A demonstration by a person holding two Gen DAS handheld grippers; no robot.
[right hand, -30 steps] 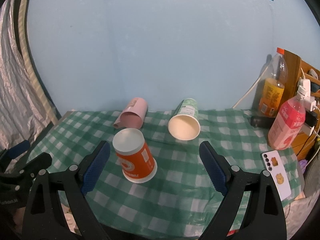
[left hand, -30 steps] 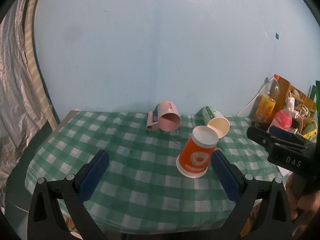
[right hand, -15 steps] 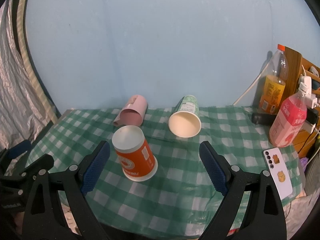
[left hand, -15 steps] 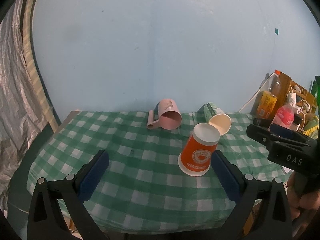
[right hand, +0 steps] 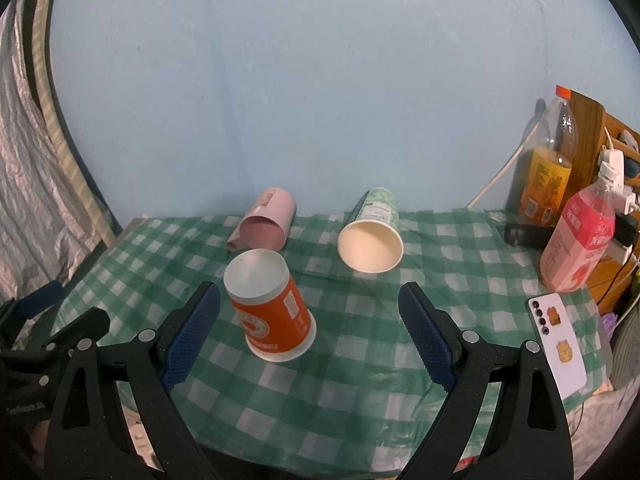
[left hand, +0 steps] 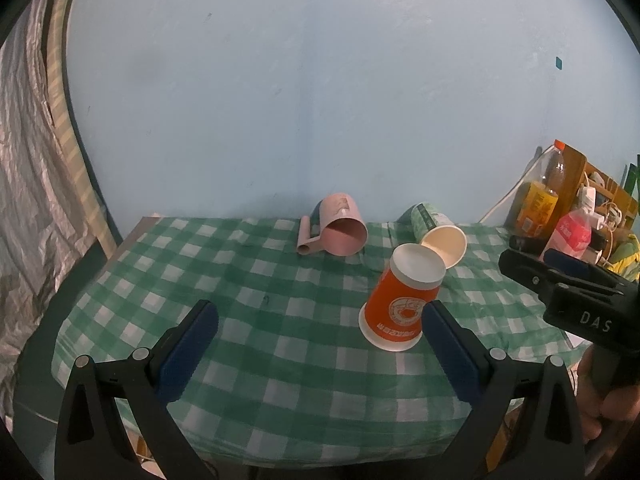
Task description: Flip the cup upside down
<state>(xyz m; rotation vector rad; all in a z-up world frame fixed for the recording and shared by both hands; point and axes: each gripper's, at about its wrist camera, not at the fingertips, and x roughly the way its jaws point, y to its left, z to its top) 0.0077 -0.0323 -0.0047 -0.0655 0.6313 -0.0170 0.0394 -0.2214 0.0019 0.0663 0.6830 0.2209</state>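
Both grippers have their jaws spread wide with nothing between the pads. The left gripper [left hand: 318, 350] hangs over the near edge of the table, and its right pad sits just beside the orange cup [left hand: 402, 302] without touching it as far as I can tell. The right gripper [right hand: 310, 330] is also at the near edge, wide apart, with that same orange cup [right hand: 270, 306] just inside its left pad.

The orange cup stands mouth-down on the green checkered tablecloth [right hand: 360, 392], white base up. Behind it a green paper cup [right hand: 372, 236] lies on its side, mouth toward the camera, and a pink mug [right hand: 264, 226] lies on its side further left. On the right: an orange drink bottle [right hand: 550, 164], a pink drink bottle [right hand: 580, 240] and a white phone [right hand: 558, 340].
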